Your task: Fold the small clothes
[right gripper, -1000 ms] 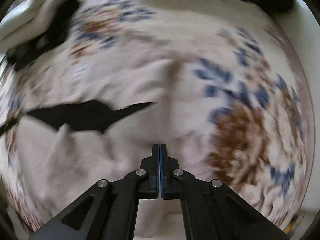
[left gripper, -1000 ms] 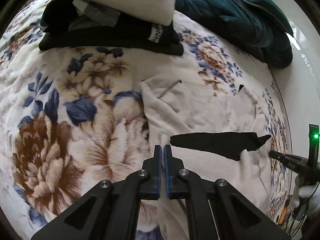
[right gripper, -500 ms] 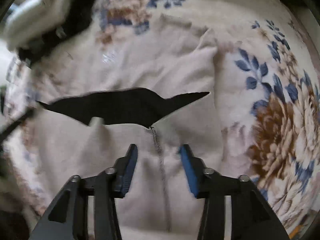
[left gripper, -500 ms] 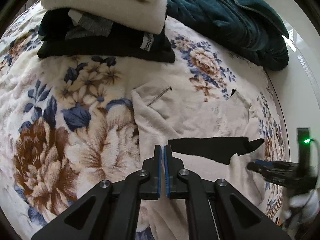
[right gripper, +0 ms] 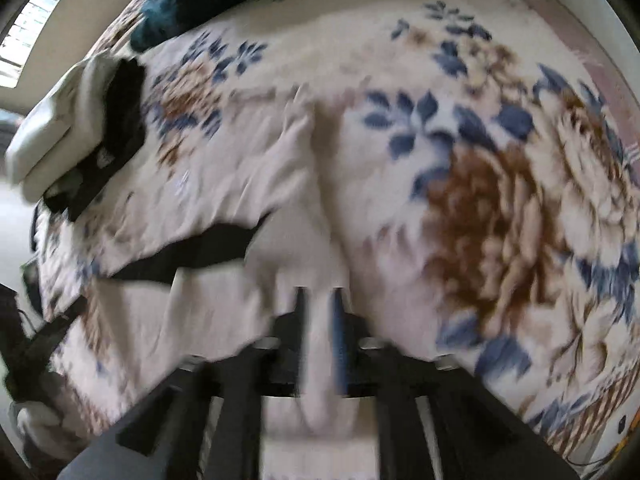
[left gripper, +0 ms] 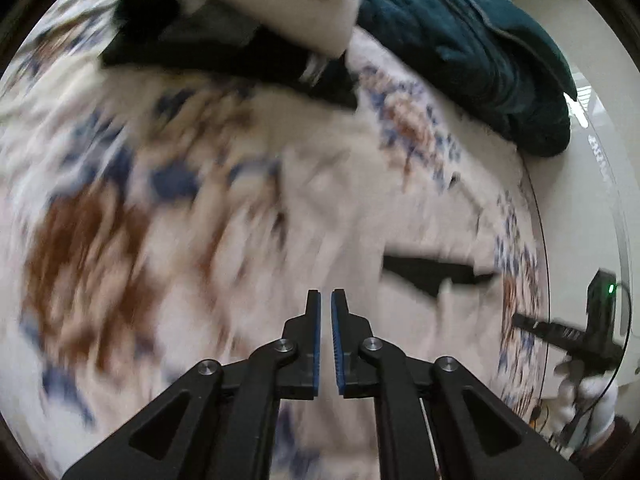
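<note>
A bed under a cream blanket (right gripper: 500,208) printed with brown and blue flowers carries everything. On it lie a pale garment (right gripper: 256,168), a stack of folded clothes (left gripper: 240,28) and a dark teal quilt (left gripper: 472,52).

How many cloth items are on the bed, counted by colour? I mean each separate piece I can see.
Cream: 2, the spread garment and a folded piece on the pile.
Black: 1, folded piece in the pile.
Teal: 1, quilt.
Floral: 1, blanket.
Total: 5

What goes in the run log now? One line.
left gripper: nearly closed, grip unclear | right gripper: closed on cream garment | surface: floral blanket | views: motion-blurred
</note>
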Demonstrator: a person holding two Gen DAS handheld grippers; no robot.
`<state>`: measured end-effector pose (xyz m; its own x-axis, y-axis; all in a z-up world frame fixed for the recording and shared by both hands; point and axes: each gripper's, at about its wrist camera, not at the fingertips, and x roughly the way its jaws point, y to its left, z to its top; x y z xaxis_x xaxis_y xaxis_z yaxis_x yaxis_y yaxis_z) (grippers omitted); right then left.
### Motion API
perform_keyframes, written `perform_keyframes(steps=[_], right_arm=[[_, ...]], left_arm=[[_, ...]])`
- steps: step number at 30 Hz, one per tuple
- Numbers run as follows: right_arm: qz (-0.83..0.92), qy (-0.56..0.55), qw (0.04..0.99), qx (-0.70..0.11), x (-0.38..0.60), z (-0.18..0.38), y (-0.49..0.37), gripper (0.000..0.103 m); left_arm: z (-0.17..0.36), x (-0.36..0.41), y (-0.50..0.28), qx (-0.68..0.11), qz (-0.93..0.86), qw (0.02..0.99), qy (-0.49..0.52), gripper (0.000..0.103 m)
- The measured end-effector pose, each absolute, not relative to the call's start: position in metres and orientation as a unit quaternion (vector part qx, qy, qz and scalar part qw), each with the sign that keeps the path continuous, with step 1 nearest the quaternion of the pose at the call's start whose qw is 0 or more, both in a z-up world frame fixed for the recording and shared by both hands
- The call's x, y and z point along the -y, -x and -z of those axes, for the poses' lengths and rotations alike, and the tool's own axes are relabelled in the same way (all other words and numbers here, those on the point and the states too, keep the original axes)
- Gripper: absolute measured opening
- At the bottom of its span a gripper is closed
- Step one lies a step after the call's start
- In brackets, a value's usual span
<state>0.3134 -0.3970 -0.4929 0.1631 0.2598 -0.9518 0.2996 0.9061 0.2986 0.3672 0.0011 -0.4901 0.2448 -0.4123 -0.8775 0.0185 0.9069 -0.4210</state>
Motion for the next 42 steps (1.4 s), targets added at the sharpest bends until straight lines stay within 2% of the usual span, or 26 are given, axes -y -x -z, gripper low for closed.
perform_keyframes(steps=[1,7,12,15,16,17,22,27,31,32,34,35,36,41,42], right_arm=[[0.009,-0.222,0.726,-0.65,0.394,0.494,-0.302,0.043],[-0.002,-0.262,0.688,-0.677,0.391,0.518,-0.257,0.043],[-0.019,-0.305,0.661,-0.685,0.384,0.548,-0.248,0.043],[-0.014,-0.346,0.643,-0.683,0.384,0.566,-0.248,0.043],[-0.005,-0.352,0.647,-0.677,0.385,0.567,-0.247,0.032],[0.012,-0.349,0.654,-0.671,0.387,0.565,-0.246,0.009],[0.035,-0.313,0.686,-0.656,0.388,0.541,-0.245,0.007],[0.042,-0.268,0.697,-0.664,0.383,0.534,-0.253,0.007],[0.028,-0.27,0.686,-0.675,0.382,0.54,-0.257,0.008],[0.023,-0.263,0.687,-0.677,0.379,0.54,-0.258,0.008],[0.02,-0.256,0.686,-0.681,0.378,0.54,-0.258,0.008],[0.02,-0.258,0.684,-0.682,0.378,0.54,-0.257,0.008],[0.021,-0.26,0.682,-0.683,0.379,0.541,-0.258,0.008],[0.026,-0.263,0.682,-0.682,0.381,0.54,-0.26,0.008],[0.028,-0.26,0.683,-0.682,0.38,0.54,-0.26,0.008]], left_arm=[[0.492,-0.003,-0.355,-0.606,0.132,0.769,0.158,0.005],[0.531,0.008,-0.297,-0.652,0.141,0.722,0.186,0.005],[0.55,0.031,-0.304,-0.649,0.151,0.722,0.187,0.005],[0.546,0.038,-0.307,-0.614,0.146,0.753,0.188,0.001],[0.544,0.04,-0.309,-0.608,0.143,0.759,0.184,0.0],[0.541,0.042,-0.31,-0.603,0.139,0.765,0.176,0.0],[0.519,0.034,-0.309,-0.591,0.123,0.786,0.131,0.0],[0.535,0.002,-0.307,-0.624,0.101,0.77,0.086,0.0],[0.539,-0.013,-0.309,-0.631,0.164,0.733,0.193,0.001],[0.538,-0.01,-0.308,-0.628,0.192,0.722,0.218,0.004],[0.544,-0.003,-0.305,-0.636,0.206,0.704,0.238,0.019],[0.55,0.001,-0.304,-0.641,0.206,0.696,0.249,0.031],[0.554,0.005,-0.304,-0.645,0.199,0.693,0.253,0.035],[0.561,0.019,-0.299,-0.625,0.181,0.714,0.257,0.03],[0.559,0.023,-0.299,-0.617,0.181,0.722,0.254,0.009]])
